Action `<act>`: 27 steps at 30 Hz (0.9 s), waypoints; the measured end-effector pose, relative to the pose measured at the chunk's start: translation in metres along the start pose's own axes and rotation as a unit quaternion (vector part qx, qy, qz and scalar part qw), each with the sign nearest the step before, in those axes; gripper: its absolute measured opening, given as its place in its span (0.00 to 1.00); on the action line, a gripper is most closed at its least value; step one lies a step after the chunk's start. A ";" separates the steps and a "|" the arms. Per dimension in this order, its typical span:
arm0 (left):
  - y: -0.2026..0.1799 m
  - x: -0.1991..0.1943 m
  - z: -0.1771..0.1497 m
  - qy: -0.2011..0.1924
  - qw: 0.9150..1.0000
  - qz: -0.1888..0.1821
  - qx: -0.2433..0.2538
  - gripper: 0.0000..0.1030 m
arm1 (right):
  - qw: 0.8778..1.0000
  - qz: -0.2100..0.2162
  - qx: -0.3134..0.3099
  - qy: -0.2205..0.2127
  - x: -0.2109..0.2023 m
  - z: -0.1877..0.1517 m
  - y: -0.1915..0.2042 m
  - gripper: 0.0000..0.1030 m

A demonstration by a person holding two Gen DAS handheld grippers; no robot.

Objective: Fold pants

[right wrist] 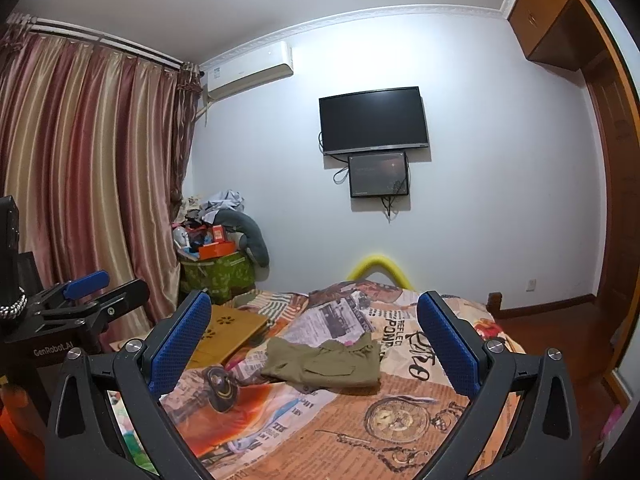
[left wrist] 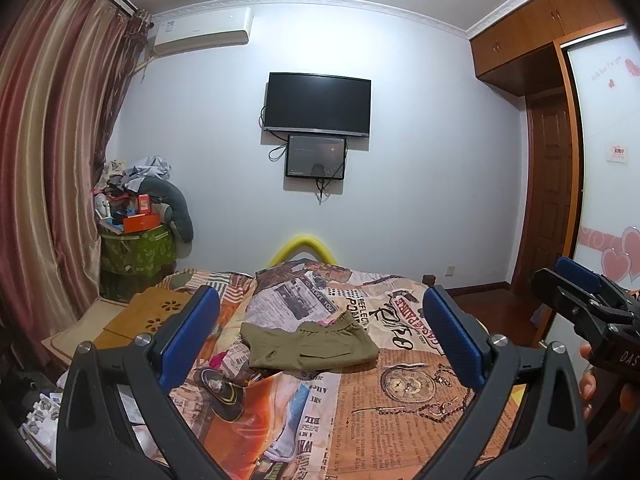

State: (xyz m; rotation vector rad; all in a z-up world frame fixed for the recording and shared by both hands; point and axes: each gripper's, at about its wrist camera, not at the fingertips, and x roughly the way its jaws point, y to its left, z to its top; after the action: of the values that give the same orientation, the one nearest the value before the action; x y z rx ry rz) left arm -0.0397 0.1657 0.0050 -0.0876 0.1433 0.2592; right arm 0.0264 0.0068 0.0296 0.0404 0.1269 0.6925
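We see the olive pants [left wrist: 310,344] lying folded into a compact bundle on the bed [left wrist: 400,400], resting on its newspaper-print cover, roughly mid-bed and toward the foot. Our left hand-held gripper [left wrist: 320,344] is held above the near part of the bed with its blue pads [left wrist: 188,336] spread wide and nothing between them; it is well apart from the pants. Our right hand-held gripper [right wrist: 314,348] is likewise spread wide and empty, also clear of the garment. A wooden lap tray [right wrist: 230,330] lies on the bed to the left of the pants. A dark television [left wrist: 318,104] hangs on the far wall.
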 end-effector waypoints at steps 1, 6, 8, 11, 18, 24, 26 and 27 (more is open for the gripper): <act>0.000 0.000 0.000 0.001 1.000 -0.001 0.000 1.00 | 1.000 0.000 0.001 0.001 0.000 0.000 -0.001 0.99; 0.001 0.002 0.000 0.004 1.000 -0.006 0.002 1.00 | 1.000 -0.003 0.004 0.001 -0.003 0.002 -0.003 0.99; 0.001 0.002 0.000 0.004 1.000 -0.007 0.002 1.00 | 1.000 -0.004 0.004 0.001 -0.002 0.002 -0.004 0.99; 0.000 0.002 0.000 0.004 1.000 -0.009 0.005 1.00 | 1.000 -0.005 0.005 0.000 -0.003 0.003 -0.006 0.99; -0.001 0.003 -0.001 0.007 1.000 -0.016 0.012 1.00 | 1.000 -0.009 0.008 -0.002 -0.003 0.004 -0.007 0.99; -0.003 0.003 -0.001 0.007 1.000 -0.020 0.015 1.00 | 1.000 -0.010 0.010 -0.004 -0.004 0.004 -0.009 0.99; -0.003 0.003 -0.001 0.008 1.000 -0.021 0.016 1.00 | 1.000 -0.010 0.011 -0.003 -0.004 0.004 -0.010 0.99; -0.003 0.003 -0.001 0.009 1.000 -0.023 0.015 1.00 | 1.000 -0.010 0.012 -0.004 -0.004 0.005 -0.010 0.99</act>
State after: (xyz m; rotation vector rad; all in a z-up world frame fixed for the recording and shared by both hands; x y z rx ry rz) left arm -0.0359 0.1633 0.0036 -0.0628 0.1621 0.2112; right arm 0.0305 -0.0034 0.0337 0.0652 0.1285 0.6709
